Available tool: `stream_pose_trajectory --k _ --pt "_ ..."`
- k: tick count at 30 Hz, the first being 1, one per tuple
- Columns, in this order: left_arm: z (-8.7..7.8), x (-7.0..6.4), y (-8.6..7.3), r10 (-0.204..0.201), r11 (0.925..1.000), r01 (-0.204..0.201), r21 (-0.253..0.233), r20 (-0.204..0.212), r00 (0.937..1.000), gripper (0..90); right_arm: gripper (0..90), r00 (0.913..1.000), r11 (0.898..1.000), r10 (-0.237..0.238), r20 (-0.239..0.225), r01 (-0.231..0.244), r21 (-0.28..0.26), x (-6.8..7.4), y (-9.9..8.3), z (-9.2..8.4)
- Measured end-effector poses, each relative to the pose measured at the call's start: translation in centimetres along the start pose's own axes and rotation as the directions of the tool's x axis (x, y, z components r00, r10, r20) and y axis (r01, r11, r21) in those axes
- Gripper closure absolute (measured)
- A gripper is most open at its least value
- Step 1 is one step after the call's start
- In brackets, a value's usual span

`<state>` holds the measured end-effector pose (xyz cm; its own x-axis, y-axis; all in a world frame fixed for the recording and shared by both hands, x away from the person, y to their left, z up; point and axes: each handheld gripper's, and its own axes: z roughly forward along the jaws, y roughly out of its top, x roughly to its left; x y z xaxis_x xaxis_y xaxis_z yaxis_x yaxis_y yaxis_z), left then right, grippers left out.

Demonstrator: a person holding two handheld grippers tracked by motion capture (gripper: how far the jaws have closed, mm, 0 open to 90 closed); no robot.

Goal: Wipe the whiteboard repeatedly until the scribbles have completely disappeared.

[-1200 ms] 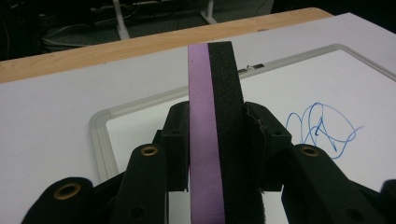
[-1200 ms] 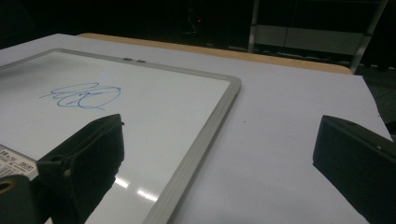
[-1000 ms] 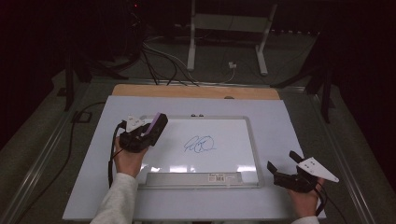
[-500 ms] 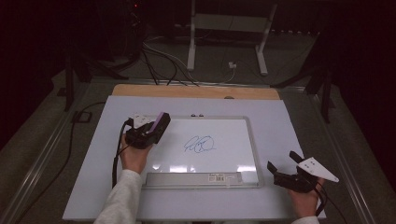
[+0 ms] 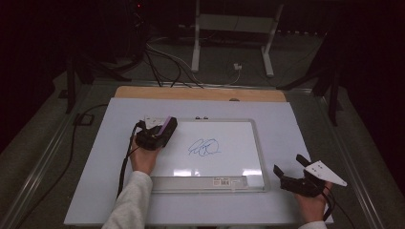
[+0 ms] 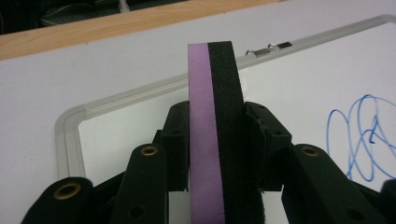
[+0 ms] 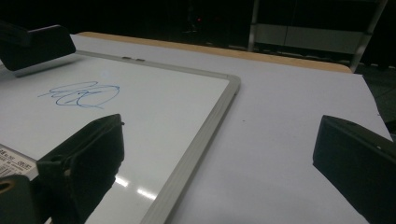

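I am holding one whiteboard eraser (image 6: 215, 135) clamped in my left gripper (image 5: 160, 133), felt side apparently facing right. One blue scribble (image 5: 204, 148) is lying just right of it on the single whiteboard (image 5: 239, 131). My right gripper (image 5: 292, 175), jaws wide and empty, is resting well apart on the surface (image 5: 296, 124).

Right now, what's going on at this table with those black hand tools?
A person holds a claw in each hand. The left claw is shut on a purple-and-black eraser, held over the top left corner of a whiteboard that has a blue scribble on it. The right claw is open, beside the board's lower right corner, holding nothing.
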<state>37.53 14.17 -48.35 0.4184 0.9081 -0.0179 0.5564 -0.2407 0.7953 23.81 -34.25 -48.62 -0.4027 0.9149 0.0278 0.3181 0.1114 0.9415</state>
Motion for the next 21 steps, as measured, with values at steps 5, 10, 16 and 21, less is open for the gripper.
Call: stream_pose_trajectory --k 5,10,16,21 --pt "0.44 -0.51 -0.22 0.024 0.9996 -0.024 0.017 0.001 0.9997 64.6 1.8 1.0 1.0 0.001 0.002 -0.001 -0.001 -0.06 -0.01 -0.06" --pt "0.73 -0.8 -0.37 0.036 0.9988 -0.036 0.033 0.004 0.9993 64.5 1.9 1.0 1.0 -0.001 0.001 0.001 -0.001 -0.04 0.01 -0.06" --pt "0.86 -0.78 -0.47 0.035 0.9985 -0.035 0.042 0.016 0.9993 64.0 1.9 1.0 1.0 0.001 0.002 -0.001 0.0 -0.06 0.0 -0.06" --pt "0.71 -0.52 -0.4 0.015 0.9997 -0.016 0.018 0.075 0.9971 55.6 1.9 1.0 1.0 0.0 0.0 0.0 0.001 -0.04 -0.01 -0.03"
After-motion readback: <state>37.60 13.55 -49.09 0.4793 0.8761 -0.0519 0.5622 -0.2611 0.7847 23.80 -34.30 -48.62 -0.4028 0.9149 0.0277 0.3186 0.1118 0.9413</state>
